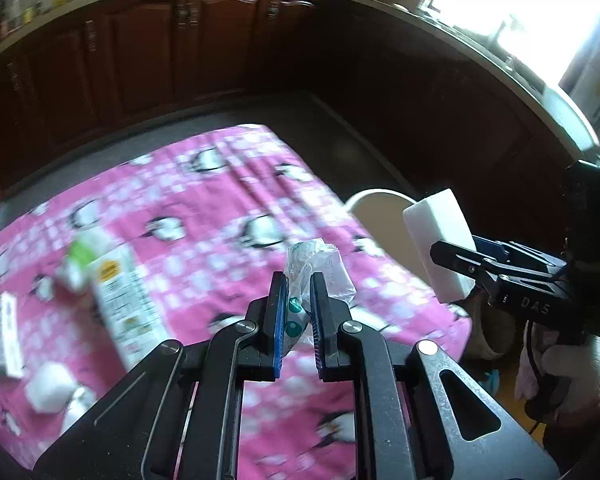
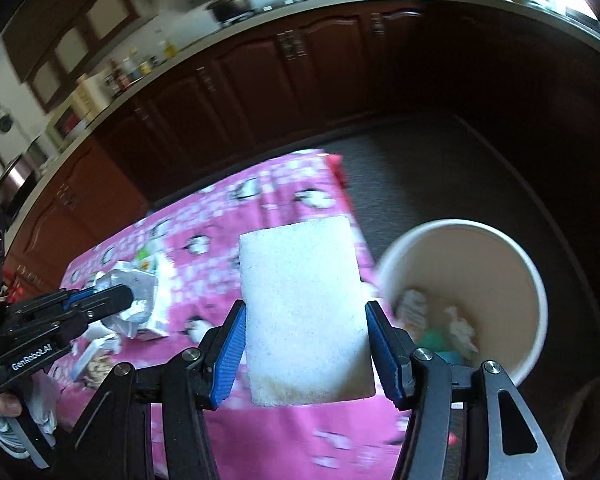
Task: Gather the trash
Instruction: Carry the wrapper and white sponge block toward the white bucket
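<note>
My left gripper is shut on a crumpled clear plastic wrapper and holds it above the pink penguin tablecloth. It also shows in the right wrist view, with the wrapper in it. My right gripper is shut on a white foam block held upright near the table's right edge; the block shows in the left wrist view too. A beige bin with some trash inside stands on the floor to the right of the table.
A green and white carton, a small white box and white foam pieces lie on the cloth at the left. Dark wooden cabinets line the far side, with dark floor between.
</note>
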The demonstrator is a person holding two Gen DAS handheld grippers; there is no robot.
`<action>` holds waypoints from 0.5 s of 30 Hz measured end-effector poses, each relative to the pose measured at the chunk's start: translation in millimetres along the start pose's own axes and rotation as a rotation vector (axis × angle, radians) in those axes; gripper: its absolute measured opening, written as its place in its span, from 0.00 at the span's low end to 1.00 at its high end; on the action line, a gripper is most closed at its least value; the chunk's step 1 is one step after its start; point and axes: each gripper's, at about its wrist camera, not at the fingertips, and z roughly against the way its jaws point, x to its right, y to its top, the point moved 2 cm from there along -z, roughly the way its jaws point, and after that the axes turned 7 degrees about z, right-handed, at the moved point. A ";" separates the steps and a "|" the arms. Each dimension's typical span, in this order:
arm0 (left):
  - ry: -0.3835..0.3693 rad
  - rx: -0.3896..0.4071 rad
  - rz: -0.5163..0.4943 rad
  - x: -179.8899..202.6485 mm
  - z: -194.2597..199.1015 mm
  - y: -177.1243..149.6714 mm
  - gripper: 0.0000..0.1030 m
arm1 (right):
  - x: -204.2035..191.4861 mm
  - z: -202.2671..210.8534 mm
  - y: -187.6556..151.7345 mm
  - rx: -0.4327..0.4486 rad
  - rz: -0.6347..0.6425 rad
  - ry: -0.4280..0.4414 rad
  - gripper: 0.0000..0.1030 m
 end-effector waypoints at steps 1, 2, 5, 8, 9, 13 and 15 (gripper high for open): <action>-0.014 -0.009 -0.010 9.3 -6.6 1.9 0.09 | 9.2 2.8 -1.4 0.001 -0.014 -0.012 0.54; -0.028 -0.020 -0.015 17.7 -13.9 3.4 0.09 | 22.7 6.3 -3.6 0.002 -0.033 -0.032 0.54; -0.075 -0.059 -0.014 39.1 -35.1 7.3 0.09 | 54.0 8.0 -10.1 -0.009 -0.080 -0.072 0.54; -0.121 -0.095 -0.005 60.0 -58.1 11.8 0.09 | 83.6 4.6 -18.2 -0.033 -0.131 -0.101 0.54; -0.131 -0.105 -0.003 66.2 -64.4 13.9 0.09 | 93.2 2.5 -21.6 -0.043 -0.146 -0.112 0.54; -0.152 -0.139 0.001 87.9 -91.1 18.4 0.09 | 118.2 -6.1 -34.4 -0.075 -0.192 -0.133 0.54; -0.150 -0.142 -0.006 98.4 -100.0 20.0 0.09 | 127.7 -8.9 -40.1 -0.085 -0.211 -0.141 0.54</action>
